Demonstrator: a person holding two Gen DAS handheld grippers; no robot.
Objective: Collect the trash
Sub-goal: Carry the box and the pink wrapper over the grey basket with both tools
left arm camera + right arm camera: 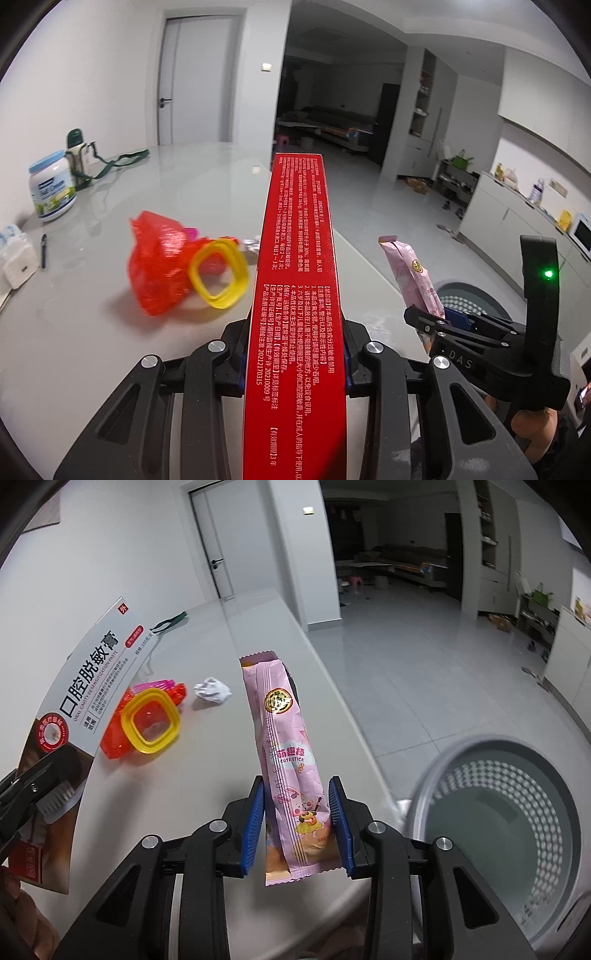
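Observation:
My left gripper (295, 354) is shut on a long red toothpaste box (297, 280), which sticks out forward over the table; the right wrist view shows the same box's white printed face (74, 701) at far left. My right gripper (297, 827) is shut on a pink snack wrapper (286, 738) that stands upright between the blue pads (338, 823). The wrapper (412, 273) and the right gripper (443, 321) also appear at the right of the left wrist view. A grey perforated trash bin (498, 812) stands on the floor to the right, below the table edge.
On the grey table (92, 332) lie a red plastic bag (159, 262), a yellow square ring (218, 273) and a crumpled white paper ball (212, 690). At far left stand a white tub (51, 192), a green-capped bottle (77, 155) and tissues (16, 258).

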